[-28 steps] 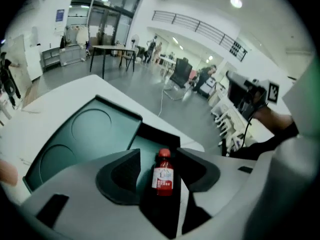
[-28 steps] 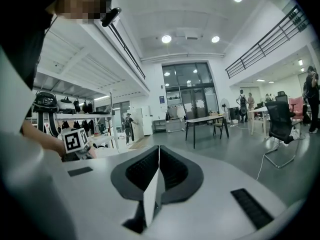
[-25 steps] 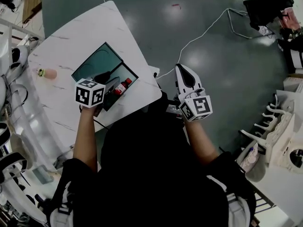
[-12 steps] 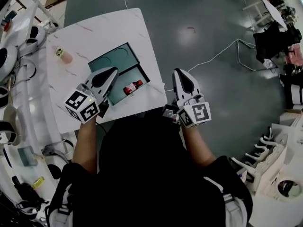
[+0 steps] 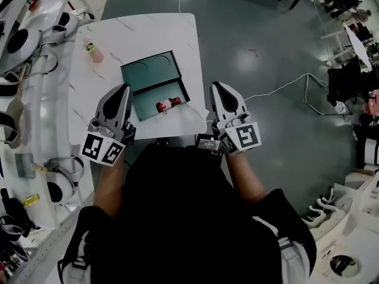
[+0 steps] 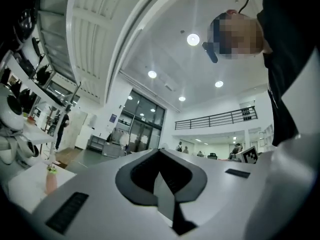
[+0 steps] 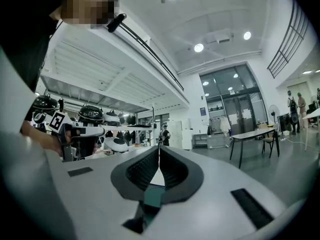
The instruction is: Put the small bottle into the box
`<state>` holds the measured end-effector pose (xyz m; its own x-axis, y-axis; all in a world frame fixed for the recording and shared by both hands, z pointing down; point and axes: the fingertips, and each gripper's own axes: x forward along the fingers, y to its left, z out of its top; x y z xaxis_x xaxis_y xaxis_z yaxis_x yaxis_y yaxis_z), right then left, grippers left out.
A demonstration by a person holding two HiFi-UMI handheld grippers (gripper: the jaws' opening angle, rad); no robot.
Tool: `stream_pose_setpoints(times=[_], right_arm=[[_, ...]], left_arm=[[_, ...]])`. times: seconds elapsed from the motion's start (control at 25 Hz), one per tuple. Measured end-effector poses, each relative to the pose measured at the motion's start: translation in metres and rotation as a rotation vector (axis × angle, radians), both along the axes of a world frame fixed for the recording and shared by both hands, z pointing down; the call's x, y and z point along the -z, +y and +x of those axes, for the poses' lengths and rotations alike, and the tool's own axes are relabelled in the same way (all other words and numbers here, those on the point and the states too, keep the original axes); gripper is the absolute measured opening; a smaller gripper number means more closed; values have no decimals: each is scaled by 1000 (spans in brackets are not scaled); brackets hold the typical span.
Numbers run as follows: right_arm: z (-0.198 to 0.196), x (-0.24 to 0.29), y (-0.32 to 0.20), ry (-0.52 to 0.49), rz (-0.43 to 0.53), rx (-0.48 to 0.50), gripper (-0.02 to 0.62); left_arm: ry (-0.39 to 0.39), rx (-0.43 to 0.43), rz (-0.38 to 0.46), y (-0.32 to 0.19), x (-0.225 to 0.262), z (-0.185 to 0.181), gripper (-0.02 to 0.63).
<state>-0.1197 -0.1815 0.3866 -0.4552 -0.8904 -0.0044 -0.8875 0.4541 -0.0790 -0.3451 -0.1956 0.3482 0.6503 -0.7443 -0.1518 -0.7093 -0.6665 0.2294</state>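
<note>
The small bottle [image 5: 167,105], red with a dark cap, lies on its side in the near half of the open teal box [image 5: 148,78] on the white table [image 5: 142,34]. My left gripper [image 5: 124,89] is shut and empty, held at the table's near-left edge, clear of the box. In the left gripper view its closed tips [image 6: 160,151] point up at the hall ceiling. My right gripper [image 5: 215,86] is also shut and empty, off the table's near-right corner above the floor. In the right gripper view its jaws [image 7: 159,148] meet with nothing between them.
A pink bottle [image 5: 93,52] stands at the table's far left, also the pink bottle [image 6: 50,179] in the left gripper view. Racks of white headsets [image 5: 23,40] run along the left. A white cable [image 5: 284,84] crosses the grey floor at right.
The left gripper has drawn back from the box toward the body and closed its jaws. The bottle stays lying in the box. The right gripper has barely moved.
</note>
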Motion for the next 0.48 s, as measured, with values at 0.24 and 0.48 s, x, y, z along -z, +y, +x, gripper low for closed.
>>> stream_pose_setpoints(times=[0.24, 0.48], right_arm=[[18, -1, 27, 10, -12, 54, 33], [47, -16, 68, 23, -31, 86, 33]], left_arm=[[-19, 92, 3, 45, -8, 14, 15], [-62, 210, 2, 94, -25, 25, 15]])
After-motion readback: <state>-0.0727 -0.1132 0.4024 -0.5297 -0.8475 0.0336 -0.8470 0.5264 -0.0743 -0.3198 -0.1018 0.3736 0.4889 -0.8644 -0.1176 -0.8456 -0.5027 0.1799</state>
